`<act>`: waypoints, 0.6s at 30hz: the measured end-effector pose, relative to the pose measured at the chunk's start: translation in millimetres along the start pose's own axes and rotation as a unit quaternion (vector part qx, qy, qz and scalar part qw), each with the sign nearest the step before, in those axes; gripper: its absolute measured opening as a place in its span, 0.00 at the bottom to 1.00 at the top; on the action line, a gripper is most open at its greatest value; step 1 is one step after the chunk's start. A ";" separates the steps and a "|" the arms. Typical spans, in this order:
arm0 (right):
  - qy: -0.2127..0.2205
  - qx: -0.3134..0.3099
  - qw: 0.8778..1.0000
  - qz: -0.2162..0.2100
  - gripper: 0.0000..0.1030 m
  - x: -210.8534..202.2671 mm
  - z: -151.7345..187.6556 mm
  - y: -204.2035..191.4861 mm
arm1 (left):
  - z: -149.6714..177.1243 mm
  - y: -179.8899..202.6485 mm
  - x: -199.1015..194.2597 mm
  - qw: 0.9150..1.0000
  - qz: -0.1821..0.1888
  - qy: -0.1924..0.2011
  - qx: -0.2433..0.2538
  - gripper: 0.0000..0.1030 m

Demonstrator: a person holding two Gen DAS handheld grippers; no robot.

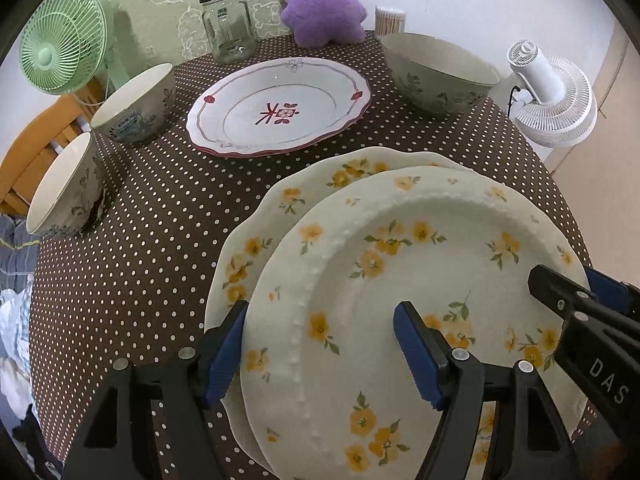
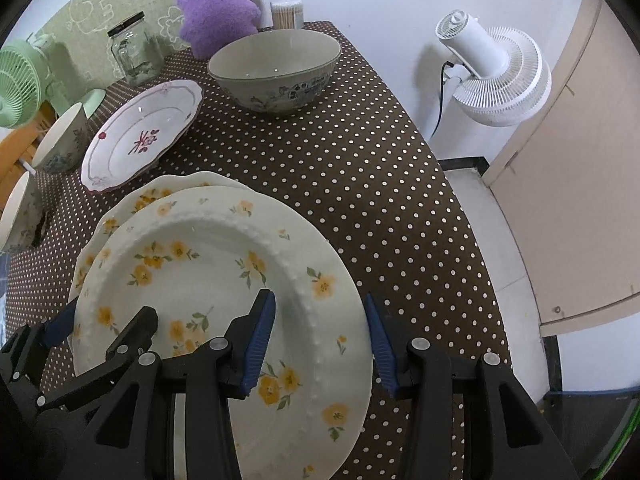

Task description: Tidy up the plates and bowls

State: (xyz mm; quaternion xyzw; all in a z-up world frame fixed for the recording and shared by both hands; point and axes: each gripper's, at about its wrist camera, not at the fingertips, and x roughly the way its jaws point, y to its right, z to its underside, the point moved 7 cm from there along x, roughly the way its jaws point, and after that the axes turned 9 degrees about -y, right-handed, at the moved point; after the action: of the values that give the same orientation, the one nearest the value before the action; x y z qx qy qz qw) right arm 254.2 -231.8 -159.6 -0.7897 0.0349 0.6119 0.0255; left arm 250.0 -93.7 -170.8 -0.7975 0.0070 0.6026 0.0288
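Observation:
Two cream plates with yellow flowers lie overlapped at the near side of the dotted table point(image 1: 160, 240). The top plate point(image 1: 400, 260) point(image 2: 200, 280) covers most of the lower plate point(image 1: 320, 176) point(image 2: 180, 182). My left gripper point(image 1: 320, 306) point(image 2: 112, 310) straddles the top plate's left rim. Its outer finger is at the edge, its inner finger is over the well, and the jaws stand wider than the rim. My right gripper point(image 2: 318, 296) point(image 1: 564, 276) spans the right rim, with one pad at the beaded ring and one at the edge. A red-trimmed plate point(image 1: 280, 108) point(image 2: 140, 136) and a large bowl point(image 1: 440, 72) point(image 2: 276, 72) sit behind.
Two small bowls point(image 1: 136, 100) point(image 1: 64, 188) stand at the table's left edge. At the back are a green fan point(image 1: 60, 40), a glass jar point(image 1: 228, 24), a purple plush point(image 1: 320, 0) and a toothpick holder point(image 1: 390, 20). A white fan point(image 2: 492, 72) stands off the right edge.

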 end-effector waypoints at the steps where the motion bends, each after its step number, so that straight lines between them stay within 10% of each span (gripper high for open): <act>1: -0.001 0.000 1.000 0.000 0.48 -0.2 0.3 0.3 | 0.1 -0.1 0.1 1.000 0.000 0.000 0.001 0.73; 18: -0.003 0.003 1.000 0.009 0.34 -9.4 20.3 2.3 | 9.0 -5.0 -8.5 1.000 -0.012 -0.011 0.019 0.75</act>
State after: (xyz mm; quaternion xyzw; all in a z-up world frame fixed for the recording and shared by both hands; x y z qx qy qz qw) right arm 232.1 -232.2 -155.6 -0.7874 0.0442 0.6144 0.0225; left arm 239.3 -88.4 -164.9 -0.7904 0.0084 0.6103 0.0517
